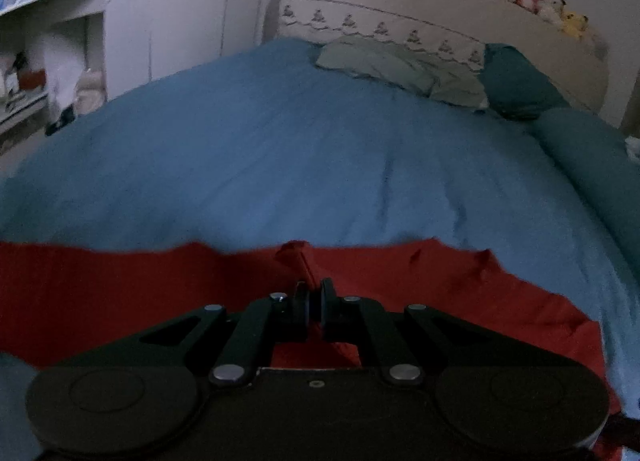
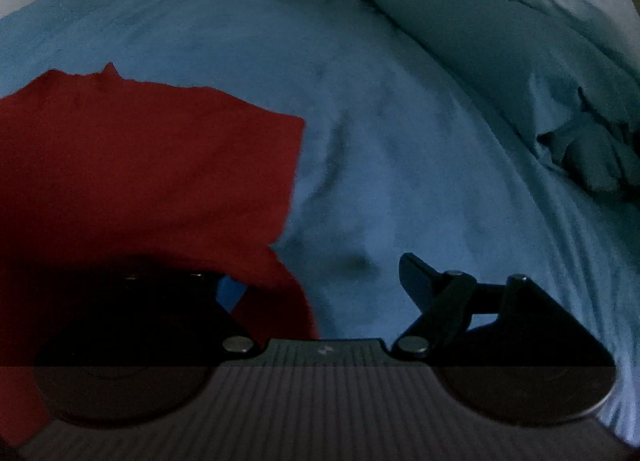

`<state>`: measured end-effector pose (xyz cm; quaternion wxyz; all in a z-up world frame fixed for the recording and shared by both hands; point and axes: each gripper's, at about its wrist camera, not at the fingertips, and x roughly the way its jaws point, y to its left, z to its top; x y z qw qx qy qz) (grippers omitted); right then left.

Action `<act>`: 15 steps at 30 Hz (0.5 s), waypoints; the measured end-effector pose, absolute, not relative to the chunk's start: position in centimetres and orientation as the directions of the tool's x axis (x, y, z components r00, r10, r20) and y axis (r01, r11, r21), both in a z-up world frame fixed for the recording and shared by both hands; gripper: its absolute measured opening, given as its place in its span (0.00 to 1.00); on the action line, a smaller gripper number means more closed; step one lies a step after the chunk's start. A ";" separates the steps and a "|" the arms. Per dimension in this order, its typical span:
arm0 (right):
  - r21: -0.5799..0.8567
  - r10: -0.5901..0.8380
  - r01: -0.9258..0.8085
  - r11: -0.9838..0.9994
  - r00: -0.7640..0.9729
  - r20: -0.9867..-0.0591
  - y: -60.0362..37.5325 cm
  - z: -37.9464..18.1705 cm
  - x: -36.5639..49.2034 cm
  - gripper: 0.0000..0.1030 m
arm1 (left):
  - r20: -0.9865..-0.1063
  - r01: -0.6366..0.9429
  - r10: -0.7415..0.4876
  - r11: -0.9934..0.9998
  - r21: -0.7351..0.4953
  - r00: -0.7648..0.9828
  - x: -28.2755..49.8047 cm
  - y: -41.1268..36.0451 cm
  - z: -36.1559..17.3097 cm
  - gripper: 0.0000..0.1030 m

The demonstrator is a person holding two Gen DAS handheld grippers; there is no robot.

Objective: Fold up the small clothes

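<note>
We see a matt red cloth garment, soft blue bedcover ahead, and matt black gripper with shiny metal pins.

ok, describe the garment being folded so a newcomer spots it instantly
Start from the wide blue bedspread covering the bed. At its near edge lies a flat red cloth garment, pinched by the left gripper. It is the only red thing; the bedding around it is blue, teal or pale green.

Both tools are matte black. The left gripper has flat link bars joined by round silver rivets, two broad round discs at its base and a small screw hole between them. The right gripper has the same rivets and a ribbed grey plate at its base.
</note>
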<state>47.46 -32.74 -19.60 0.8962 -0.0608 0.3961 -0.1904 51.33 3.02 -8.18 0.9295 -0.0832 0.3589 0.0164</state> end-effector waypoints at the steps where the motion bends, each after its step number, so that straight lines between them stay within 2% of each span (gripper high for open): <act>1: -0.245 -0.375 0.288 0.926 0.615 -0.694 -33.5 -19.5 47.1 0.93 | -0.675 -0.102 -0.026 0.983 -0.150 0.738 51.2 3.4 -8.5 0.04; 7: -0.225 -0.284 0.173 0.959 0.593 -0.753 -35.3 -19.7 46.6 0.94 | -0.746 -0.117 -0.012 0.986 -0.119 0.666 49.4 4.7 -11.7 0.06; 10: -0.202 -0.240 0.129 0.971 0.585 -0.775 -36.0 -19.2 46.9 0.94 | -0.781 -0.111 0.019 0.992 -0.064 0.624 48.0 5.0 -12.2 0.27; 11: -0.201 -0.229 0.113 0.973 0.583 -0.780 -35.9 -19.0 46.7 0.95 | -0.788 -0.122 0.046 0.992 -0.037 0.614 47.5 5.1 -12.1 0.44; 12: -0.204 -0.219 0.093 0.975 0.579 -0.785 -35.9 -18.6 46.6 0.95 | -0.790 -0.131 0.068 0.991 -0.015 0.610 46.8 5.4 -11.7 0.53; 15: -0.175 -0.151 0.018 0.984 0.602 -0.784 -34.1 -16.3 46.0 0.95 | -0.767 -0.112 0.090 0.993 0.024 0.636 45.4 5.5 -9.7 0.56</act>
